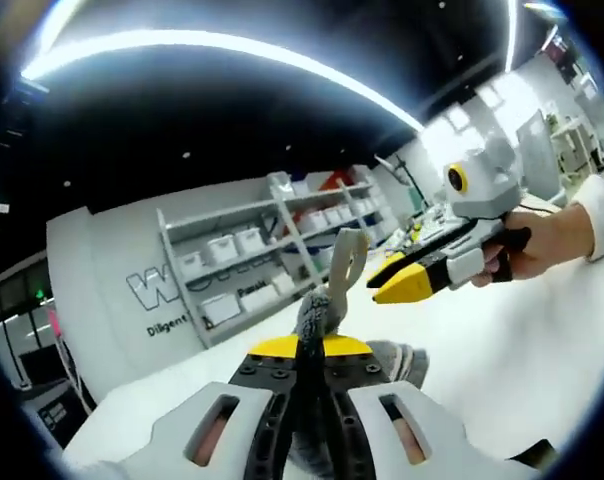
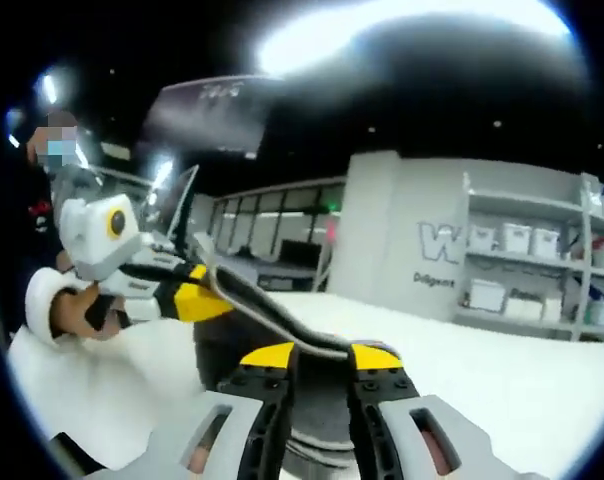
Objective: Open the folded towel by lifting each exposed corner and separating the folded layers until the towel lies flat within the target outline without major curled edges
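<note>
My left gripper is shut on a bunched grey towel, which stands up from the jaws and ends in a pale strip. More of it lies on the white table just behind. My right gripper, held by a hand, hovers just right of that strip without touching it. In the right gripper view, the lifted towel edge runs from the left gripper down to the grey towel between my right gripper's parted jaws, which grip nothing.
A grey shelf rack with white bins stands against the far wall beyond the table, also in the right gripper view as the rack. A person's sleeve and hand hold the left gripper. White tabletop spreads to the right.
</note>
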{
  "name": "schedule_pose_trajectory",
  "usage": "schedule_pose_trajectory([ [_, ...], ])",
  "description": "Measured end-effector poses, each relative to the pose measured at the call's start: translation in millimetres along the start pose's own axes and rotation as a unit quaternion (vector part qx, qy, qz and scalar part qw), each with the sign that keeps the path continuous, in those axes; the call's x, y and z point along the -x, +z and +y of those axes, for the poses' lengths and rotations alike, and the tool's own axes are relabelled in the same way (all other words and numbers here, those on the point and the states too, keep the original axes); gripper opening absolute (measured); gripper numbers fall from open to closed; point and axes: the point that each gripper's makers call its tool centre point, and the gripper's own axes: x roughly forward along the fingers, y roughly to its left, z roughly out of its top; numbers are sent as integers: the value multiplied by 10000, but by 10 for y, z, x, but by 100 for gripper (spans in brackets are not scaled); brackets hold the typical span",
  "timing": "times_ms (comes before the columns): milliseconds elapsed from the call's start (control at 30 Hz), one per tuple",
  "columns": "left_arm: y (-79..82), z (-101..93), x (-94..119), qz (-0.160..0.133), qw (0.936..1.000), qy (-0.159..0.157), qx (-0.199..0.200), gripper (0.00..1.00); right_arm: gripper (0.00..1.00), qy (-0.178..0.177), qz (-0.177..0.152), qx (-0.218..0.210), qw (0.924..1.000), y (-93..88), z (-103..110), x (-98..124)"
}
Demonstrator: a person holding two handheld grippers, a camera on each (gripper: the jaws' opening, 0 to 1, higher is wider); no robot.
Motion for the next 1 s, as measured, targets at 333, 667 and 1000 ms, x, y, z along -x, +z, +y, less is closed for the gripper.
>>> schedule_pose_trajectory([
  [333,-3,154,93,7,9986,255,457,5,25,-96,361,-154,9992,-241,-103,-52],
  [667,-57,303,188,122,9977,567,342,5,35,-125,737,-259,9969,-474,-160,-78],
  [1000,-146,422,246,302,9967,723,212,5,40,-154,879,-178,9958,-542,-153,-63],
])
